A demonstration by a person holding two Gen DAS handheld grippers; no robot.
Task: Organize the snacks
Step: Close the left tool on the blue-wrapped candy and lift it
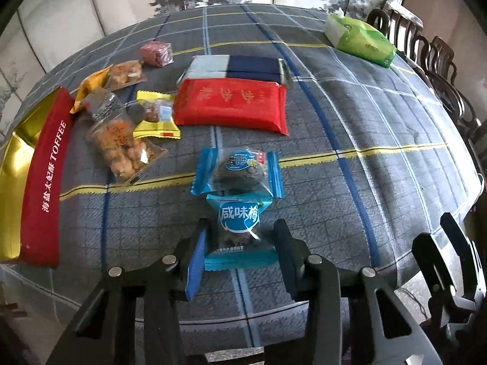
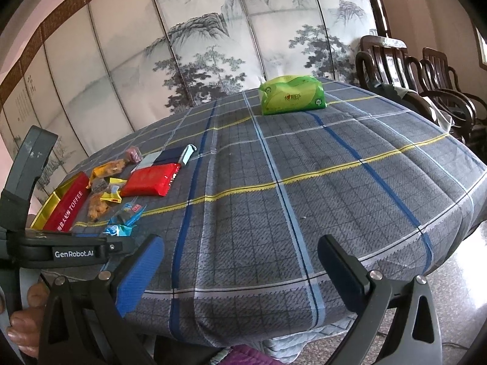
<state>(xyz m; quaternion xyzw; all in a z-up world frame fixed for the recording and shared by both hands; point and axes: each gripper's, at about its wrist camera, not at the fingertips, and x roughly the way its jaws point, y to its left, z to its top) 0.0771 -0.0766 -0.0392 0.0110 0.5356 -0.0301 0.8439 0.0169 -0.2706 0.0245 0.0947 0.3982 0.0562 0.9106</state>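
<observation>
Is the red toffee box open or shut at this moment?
Open. The red toffee lid sits shifted aside, exposing the box's gold interior; what's inside cannot be told.

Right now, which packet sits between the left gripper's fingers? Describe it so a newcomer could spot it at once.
Start from the big red pouch mid-table and come toward the camera, past a clear plum packet with blue ends. The teal plum packet lies just beyond that, between the open fingers of the left gripper. It alone carries a blue oval label with large white characters.

Tissue pack (image 2: 291, 94) (green), chairs (image 2: 420, 82)
</observation>
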